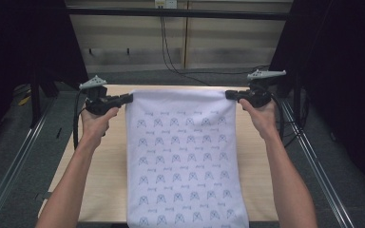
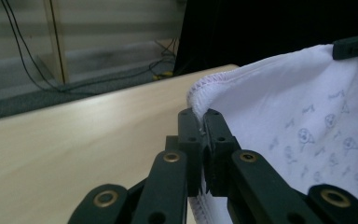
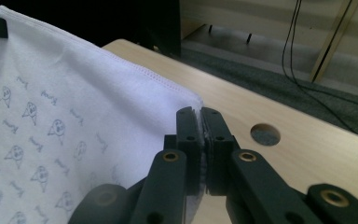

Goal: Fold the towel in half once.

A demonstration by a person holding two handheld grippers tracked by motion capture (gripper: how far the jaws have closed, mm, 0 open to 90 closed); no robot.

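Stretching between the 2 grippers, a white cloth (image 1: 185, 156) printed with rows of small blue-grey figures lies lengthwise down the middle of the pale wooden table (image 1: 100, 166), its near end running over the table's near edge in the high view. Its far edge is pulled taut from corner to corner.

The left gripper (image 1: 127, 99) is clamped on the cloth's far left corner; in the left gripper view its 2 black jaws are pressed together with the stitched hem (image 2: 200, 95) pinched between them. The right gripper (image 1: 230, 94) is clamped the same way on the far right corner, and the right gripper view shows the hem (image 3: 158, 77) running into its closed jaws. Each gripper is held in a hand, the left hand (image 1: 95, 121) and the right hand (image 1: 261, 116), with bare forearms reaching in from the near side.

The print alternates a small cartoon-like figure with a short scribbled mark that may be a word; it is too small and blurred to read in any view. No brand or label can be made out on the cloth or the grippers.

A round hole (image 3: 265, 134) sits in the tabletop just beyond the right gripper. Black cables (image 1: 171, 57) trail across the grey floor past the table's far edge.
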